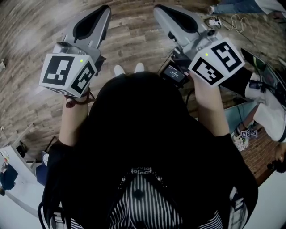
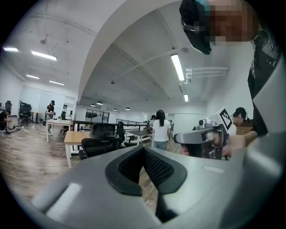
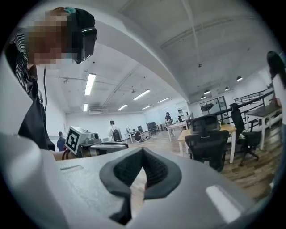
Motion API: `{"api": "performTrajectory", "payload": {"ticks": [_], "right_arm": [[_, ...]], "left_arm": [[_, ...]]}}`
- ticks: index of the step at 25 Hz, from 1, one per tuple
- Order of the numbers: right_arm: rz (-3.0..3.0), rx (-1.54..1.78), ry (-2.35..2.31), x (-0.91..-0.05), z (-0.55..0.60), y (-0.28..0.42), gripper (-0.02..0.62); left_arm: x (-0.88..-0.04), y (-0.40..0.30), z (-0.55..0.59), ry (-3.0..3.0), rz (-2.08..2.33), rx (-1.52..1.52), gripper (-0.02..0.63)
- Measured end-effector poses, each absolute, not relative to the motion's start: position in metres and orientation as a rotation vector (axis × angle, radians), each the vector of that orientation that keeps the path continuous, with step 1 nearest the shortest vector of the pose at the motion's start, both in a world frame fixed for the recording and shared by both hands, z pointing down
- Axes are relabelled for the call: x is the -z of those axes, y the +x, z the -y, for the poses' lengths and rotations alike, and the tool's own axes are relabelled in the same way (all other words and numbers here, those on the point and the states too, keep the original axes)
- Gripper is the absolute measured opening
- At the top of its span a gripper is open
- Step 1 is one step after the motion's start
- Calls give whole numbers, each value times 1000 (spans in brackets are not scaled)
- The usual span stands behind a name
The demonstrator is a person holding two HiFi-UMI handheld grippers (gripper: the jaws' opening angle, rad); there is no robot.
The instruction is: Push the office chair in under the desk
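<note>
A black mesh office chair (image 2: 100,139) stands some way off, in front of a light wooden desk (image 2: 75,136) with white legs. The right gripper view shows the same chair (image 3: 208,144) and desk (image 3: 227,129) to the right. My left gripper (image 2: 144,148) is shut with nothing between its black pads. My right gripper (image 3: 143,150) is shut and empty as well. In the head view both are held level at chest height over the wood floor, the left gripper (image 1: 105,10) beside the right gripper (image 1: 158,9). Neither touches the chair.
A person in a white top (image 2: 161,129) stands beyond the chair among more desks and chairs. Other people are farther back (image 3: 112,129). Cables (image 1: 237,20) and gear lie on the floor at the head view's upper right.
</note>
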State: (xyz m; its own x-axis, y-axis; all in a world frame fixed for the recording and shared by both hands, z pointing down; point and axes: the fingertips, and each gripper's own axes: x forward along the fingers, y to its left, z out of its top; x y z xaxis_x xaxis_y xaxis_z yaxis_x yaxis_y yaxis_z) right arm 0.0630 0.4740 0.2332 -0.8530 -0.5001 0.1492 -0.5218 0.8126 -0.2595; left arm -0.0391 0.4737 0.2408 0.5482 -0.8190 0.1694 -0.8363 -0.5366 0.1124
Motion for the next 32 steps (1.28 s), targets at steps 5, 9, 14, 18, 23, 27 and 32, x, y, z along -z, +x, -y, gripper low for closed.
{"api": "performTrajectory", "payload": {"ticks": [5, 9, 14, 18, 23, 27, 32], "right_arm": [[2912, -469, 856, -234, -448, 67, 0], [2930, -424, 873, -230, -486, 86, 0], [2944, -411, 883, -229, -509, 113, 0], [2966, -503, 904, -235, -502, 136, 0], [2941, -564, 941, -234, -475, 139, 0], [2921, -589, 972, -250, -459, 142, 0], [2919, -564, 1008, -245, -453, 138, 0]], "left_arm": [[-244, -43, -451, 2576, 1415, -138, 2], [-239, -22, -485, 2609, 1417, -125, 2], [-234, 8, -506, 2657, 1411, -109, 0], [-238, 18, -501, 2648, 1418, -130, 2], [-241, -1, -473, 2607, 1402, -124, 2], [-253, -3, -455, 2600, 1377, -139, 2], [-252, 0, -441, 2638, 1328, -113, 2]]}}
